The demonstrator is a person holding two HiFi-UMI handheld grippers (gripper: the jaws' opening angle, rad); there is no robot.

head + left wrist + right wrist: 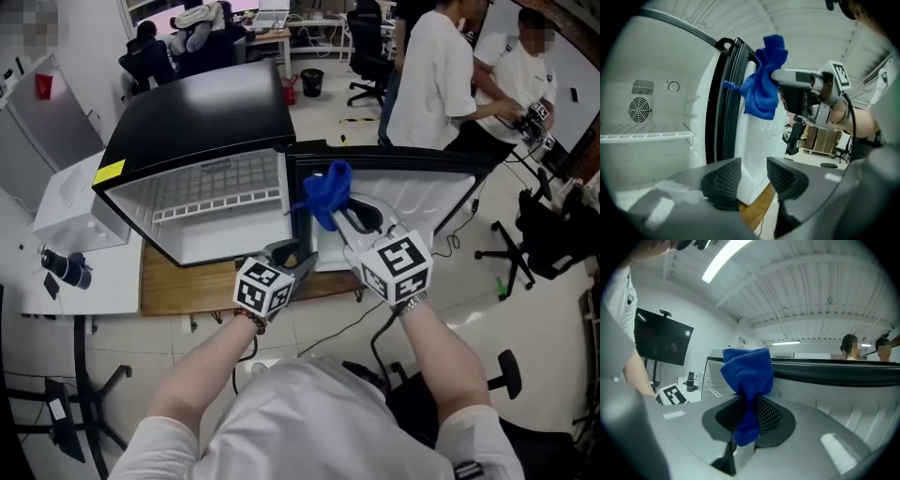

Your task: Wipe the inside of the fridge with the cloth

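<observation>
Head view: my right gripper [337,214] holds the blue cloth [326,190] at the hinge side of the open fridge [197,112].
Its jaws are closed tight on the cloth's middle, the bunched top standing at 12 o'clock above them. My left gripper [292,253], at 7 o'clock from the cloth, has its jaws well apart and grips nothing, low beside the door [422,187].

1. Fridge [197,112] front open; mouth wide, unblocked.
2. Shelf [220,202] crosses fridge interior side to side, splitting passage into upper and lower gaps.
3. Open door [422,192] walls off fridge's right side.
</observation>
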